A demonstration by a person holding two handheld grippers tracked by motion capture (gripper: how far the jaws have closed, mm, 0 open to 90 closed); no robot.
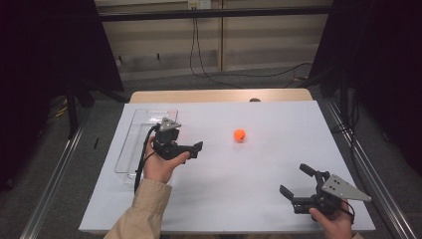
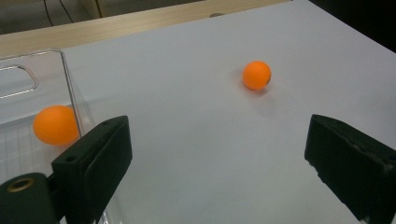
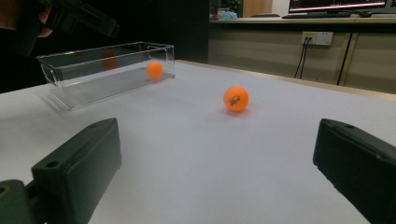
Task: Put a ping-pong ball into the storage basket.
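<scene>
Left claw [image 1: 198, 149]: released, jaws spread wide with nothing between them; held in the person's left hand [image 1: 160, 167] just beside the clear bin, pointing across the white sheet toward the loose ball.
Right claw [image 1: 294, 181]: released, jaws wide apart and empty; held in the right hand [image 1: 332, 219] at the near right corner of the worktop, well apart from the ball.
Loose orange ball [image 1: 240, 135]: a table-tennis ball resting on the white sheet near the middle of the worktop, between the two claws and closer to the left one, touching neither. In the left gripper view the ball [image 2: 257, 75] lies ahead of the open jaws, toward the right-hand jaw; in the right gripper view it [image 3: 236, 99] sits ahead between the jaws, dark print on its face.
Second orange ball [image 3: 154, 69]: inside the clear bin, resting on its floor near the far end; in the left gripper view it [image 2: 55, 125] shows through the bin's wall just behind the left-hand jaw.
Clear bin [image 1: 130, 141]: a long transparent plastic box, open on top, lying along the left edge of the sheet; a cut-out handle [image 2: 17, 81] shows in its end wall.
Worktop [image 1: 259, 189]: covered by a white sheet, with a strip of bare wood [image 1: 219, 95] along the far edge.
Sleeve [image 1: 142, 211]: beige, on the left forearm coming in from the bottom.
</scene>
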